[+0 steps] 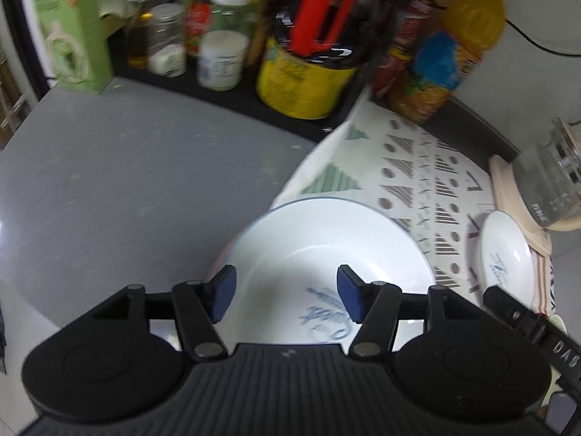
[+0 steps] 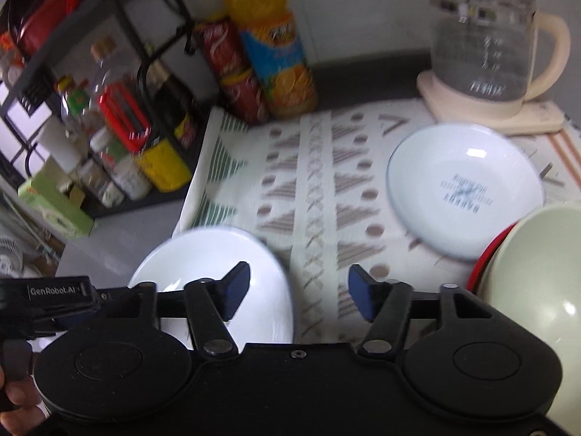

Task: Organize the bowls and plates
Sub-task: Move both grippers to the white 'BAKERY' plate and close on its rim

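Left edge of the grey table (image 1: 109, 189): black wire rack (image 2: 152, 29) crowded with jars and bottles, a yellow tin (image 1: 305, 83) at its near corner.

Large white shallow ceramic plate with blue lettering (image 1: 326, 250) lies at the left edge of the patterned cloth mat (image 2: 319, 189), part of its rim apparently overhanging the mat onto the table. Left hand-held gripper (image 1: 287, 298) hovers above its near rim, blue pads spread wide, holding nothing.

Right hand-held gripper (image 2: 299, 294) also spread and empty, over bare mat between the two plates.

Smaller white ceramic plate with blue print (image 2: 464, 189) sits well right on the mat, near the glass kettle on a cream base (image 2: 483, 58). Pale green glossy bowl (image 2: 537, 272) at the far right, something red just beneath it.

Risks, judged:
- Glazed rim is slick; a shallow pinch could let the large plate tilt and slip out.
- The plate straddling the mat edge may rock when touched.
- A wide lift leftward could clip the rack's bottles.
- Both views blurred, so the exact gap between pads and rim is unclear.
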`<state>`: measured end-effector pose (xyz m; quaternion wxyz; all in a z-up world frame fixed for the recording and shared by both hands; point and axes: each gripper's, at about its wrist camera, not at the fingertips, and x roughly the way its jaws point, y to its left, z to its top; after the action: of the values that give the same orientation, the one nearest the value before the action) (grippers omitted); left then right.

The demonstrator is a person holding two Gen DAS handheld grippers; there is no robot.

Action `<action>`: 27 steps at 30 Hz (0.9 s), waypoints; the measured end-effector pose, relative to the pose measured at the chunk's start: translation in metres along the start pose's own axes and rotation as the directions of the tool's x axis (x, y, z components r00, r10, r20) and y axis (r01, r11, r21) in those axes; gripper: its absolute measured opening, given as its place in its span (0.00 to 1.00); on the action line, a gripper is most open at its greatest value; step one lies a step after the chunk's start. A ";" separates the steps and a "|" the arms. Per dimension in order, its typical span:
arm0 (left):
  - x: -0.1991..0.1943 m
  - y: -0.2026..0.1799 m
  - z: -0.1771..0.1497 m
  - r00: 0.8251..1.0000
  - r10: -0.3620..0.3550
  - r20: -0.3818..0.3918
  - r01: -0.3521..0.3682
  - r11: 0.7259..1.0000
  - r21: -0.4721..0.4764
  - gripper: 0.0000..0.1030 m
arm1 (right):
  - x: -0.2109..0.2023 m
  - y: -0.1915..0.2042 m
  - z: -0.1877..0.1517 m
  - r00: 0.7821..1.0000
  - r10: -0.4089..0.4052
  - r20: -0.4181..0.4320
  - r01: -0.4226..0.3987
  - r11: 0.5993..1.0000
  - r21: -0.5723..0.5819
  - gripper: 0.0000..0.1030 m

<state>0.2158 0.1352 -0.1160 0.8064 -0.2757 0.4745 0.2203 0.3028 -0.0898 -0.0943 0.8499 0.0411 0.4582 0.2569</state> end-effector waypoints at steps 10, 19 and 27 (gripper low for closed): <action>0.010 -0.046 0.016 0.998 -0.066 -0.011 0.067 0.994 0.089 0.66 | -0.014 -0.037 0.023 0.994 -0.074 0.079 0.068 0.994 0.084 0.80; 0.023 -0.091 0.023 0.990 -0.133 -0.047 0.139 0.976 0.166 0.66 | -0.025 -0.072 0.037 0.984 -0.143 0.111 0.123 0.979 0.163 0.86; 0.039 -0.129 0.026 0.978 -0.183 -0.096 0.201 0.953 0.229 0.66 | -0.030 -0.106 0.044 0.978 -0.186 0.092 0.158 0.955 0.251 0.86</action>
<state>0.3298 0.0592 -0.1100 0.8331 -0.2302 0.4977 0.0723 0.3671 -0.1885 -0.0789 0.8824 0.1193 0.4386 0.1212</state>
